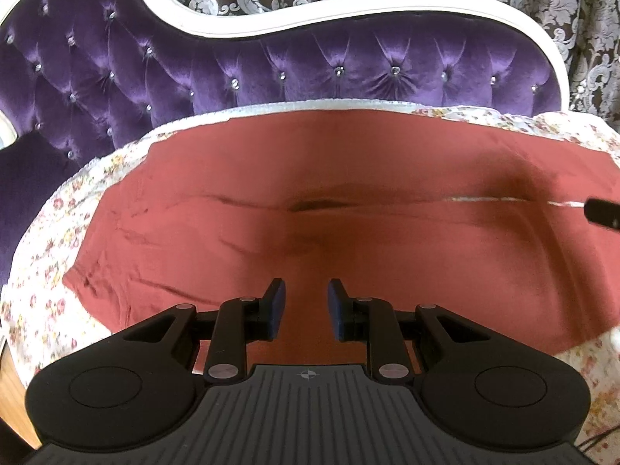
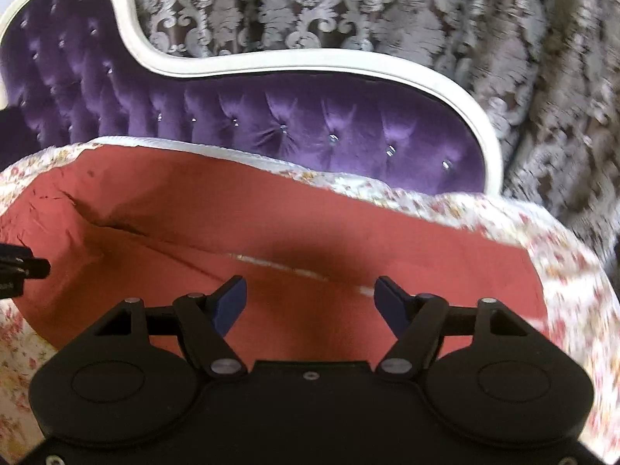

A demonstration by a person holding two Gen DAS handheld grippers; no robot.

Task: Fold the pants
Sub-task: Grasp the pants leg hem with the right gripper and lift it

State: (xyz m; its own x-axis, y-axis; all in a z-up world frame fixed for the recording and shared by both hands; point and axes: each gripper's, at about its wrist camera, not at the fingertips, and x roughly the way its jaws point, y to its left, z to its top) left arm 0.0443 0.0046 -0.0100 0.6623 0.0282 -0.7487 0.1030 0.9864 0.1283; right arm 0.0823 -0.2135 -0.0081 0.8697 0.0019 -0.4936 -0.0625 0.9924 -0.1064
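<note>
Rust-red pants (image 1: 329,193) lie spread flat across a floral-covered seat, both legs side by side with a thin gap between them; they also show in the right wrist view (image 2: 271,228). My left gripper (image 1: 306,298) hovers over the near leg, jaws open a little, holding nothing. My right gripper (image 2: 310,294) is wide open above the near leg by the gap between the legs, empty. Its fingertip shows at the right edge of the left wrist view (image 1: 602,213). The left gripper's tip shows at the left edge of the right wrist view (image 2: 27,267).
The floral cover (image 1: 50,252) lies on a purple tufted chaise with a white frame (image 1: 271,69). A patterned brown and silver curtain (image 2: 387,11) hangs behind. The seat's rounded edge (image 2: 573,271) drops off at the right.
</note>
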